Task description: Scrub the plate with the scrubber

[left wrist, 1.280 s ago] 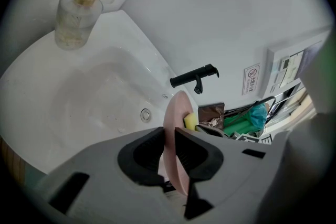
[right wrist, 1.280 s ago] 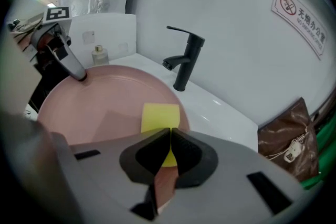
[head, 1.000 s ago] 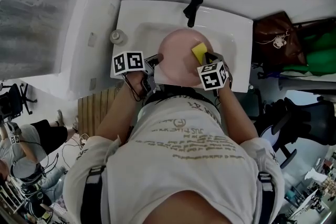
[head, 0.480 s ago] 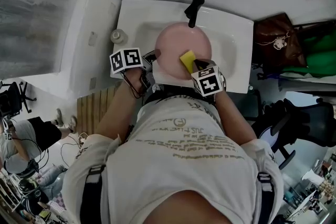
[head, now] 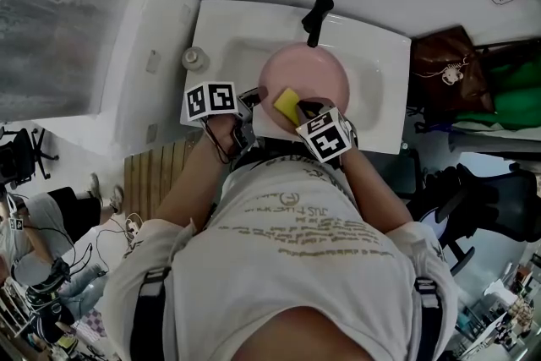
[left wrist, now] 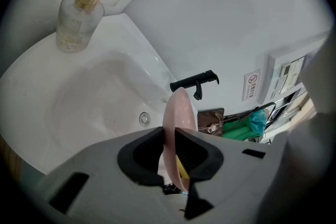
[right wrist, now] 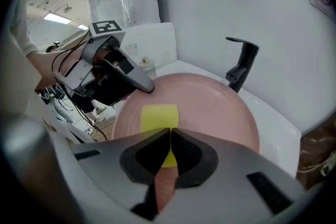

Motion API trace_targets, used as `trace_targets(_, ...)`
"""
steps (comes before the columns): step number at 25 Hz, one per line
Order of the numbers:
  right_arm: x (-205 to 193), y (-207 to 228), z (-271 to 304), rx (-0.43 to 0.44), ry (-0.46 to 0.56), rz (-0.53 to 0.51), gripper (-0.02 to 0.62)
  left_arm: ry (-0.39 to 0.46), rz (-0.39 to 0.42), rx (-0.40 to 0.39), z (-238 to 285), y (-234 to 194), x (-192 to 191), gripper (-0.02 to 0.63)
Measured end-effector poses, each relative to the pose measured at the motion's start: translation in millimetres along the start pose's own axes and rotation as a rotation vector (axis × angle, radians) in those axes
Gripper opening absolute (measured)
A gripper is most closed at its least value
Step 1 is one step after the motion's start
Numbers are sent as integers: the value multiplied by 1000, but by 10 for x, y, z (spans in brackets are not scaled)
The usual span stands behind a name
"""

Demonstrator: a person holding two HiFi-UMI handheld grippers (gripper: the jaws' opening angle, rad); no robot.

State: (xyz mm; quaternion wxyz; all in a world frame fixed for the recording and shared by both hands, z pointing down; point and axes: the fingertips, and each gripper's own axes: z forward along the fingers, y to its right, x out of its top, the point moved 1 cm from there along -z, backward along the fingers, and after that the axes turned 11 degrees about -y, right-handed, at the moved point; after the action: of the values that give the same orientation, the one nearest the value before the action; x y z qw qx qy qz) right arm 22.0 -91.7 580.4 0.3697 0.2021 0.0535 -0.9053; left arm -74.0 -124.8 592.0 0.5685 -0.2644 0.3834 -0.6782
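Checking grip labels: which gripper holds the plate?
The left gripper, jaws clamped on the rim of the plate; the right gripper pinches the yellow scrubber.

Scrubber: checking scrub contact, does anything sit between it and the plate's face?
Nothing visible does. The yellow scrubber, gripped by the right gripper, seems to lie flat on the pink plate; the left gripper clamps the plate's rim, off to the side.

Pink plate (head: 317, 80) tilted, yellow scrubber (head: 286, 103) against it
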Motion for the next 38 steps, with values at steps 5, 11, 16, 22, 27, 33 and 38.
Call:
trace_targets(5,132,232,-18,-81,21,-13,34,-60,30,-17,52,87,-136,66)
trace_targets(11,169,566,-2,-151,26,-11,32,-115,56,-21,112,153,-306,66)
trace_targets(16,88,858,-48,-217,4,-1,32,-113,54,-29,93,151,-302,66)
trace_targets(22,-30,989,-68,-240,-9,10,32,-94,44,-29,44,132,-205,69)
trace_targets(27,-14,742,-34,-178,20,-102,32,-85,24,-24,40,96,-159,71)
trace_targets(33,-48,262,2,-17,22,-222,32,-64,-1,-4,48,24,-74,71)
trace_targets(38,-139,16,-6,86,1,-286,34,-45,-14,-4,23,3,-11,71)
